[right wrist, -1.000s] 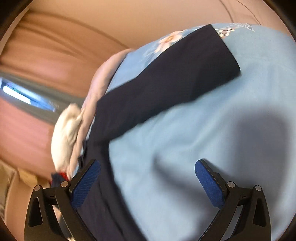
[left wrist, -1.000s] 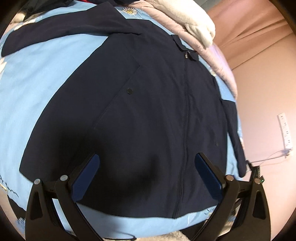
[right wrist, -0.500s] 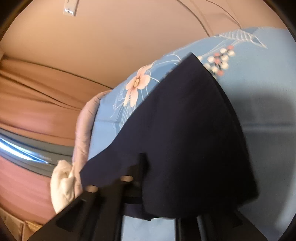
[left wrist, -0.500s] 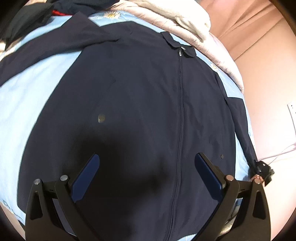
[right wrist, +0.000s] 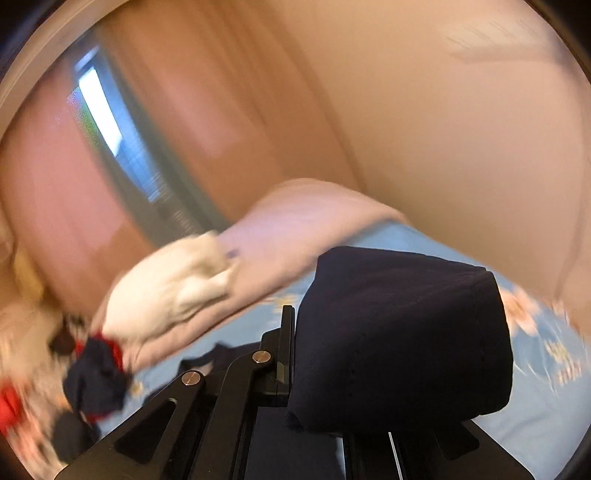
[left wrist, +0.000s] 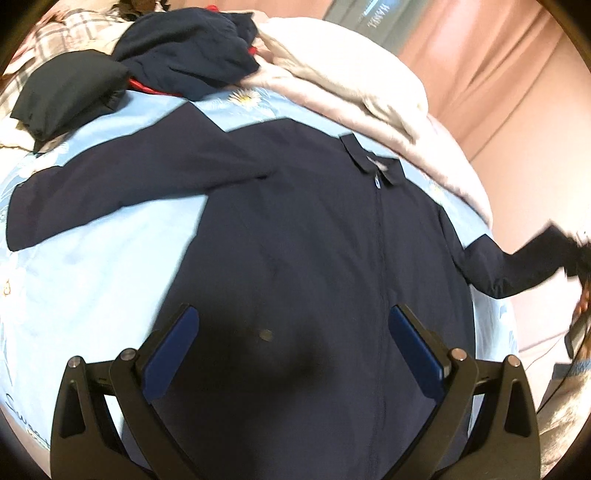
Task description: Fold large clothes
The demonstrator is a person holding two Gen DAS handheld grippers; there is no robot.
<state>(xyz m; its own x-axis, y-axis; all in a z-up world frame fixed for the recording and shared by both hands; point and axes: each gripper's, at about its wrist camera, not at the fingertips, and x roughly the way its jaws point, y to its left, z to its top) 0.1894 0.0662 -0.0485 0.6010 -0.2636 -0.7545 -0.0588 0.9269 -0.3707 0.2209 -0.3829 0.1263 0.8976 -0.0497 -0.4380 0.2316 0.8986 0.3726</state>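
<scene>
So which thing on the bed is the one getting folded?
On the light blue bedsheet, in front of the pink blanket, lies the navy jacket, spread flat with its zipper up. Unlike the crumpled dark clothes behind it, one sleeve is lifted, pinched in the right gripper.

Dark cursive script on light blue sheet (left wrist: 74,266) at lower left edge of left wrist view, starts "Swee", rest cut off. Mirrored lettering on grey panel (left wrist: 373,18) at top, between the curtains, too blurred to read. Right wrist view: no text legible.
</scene>
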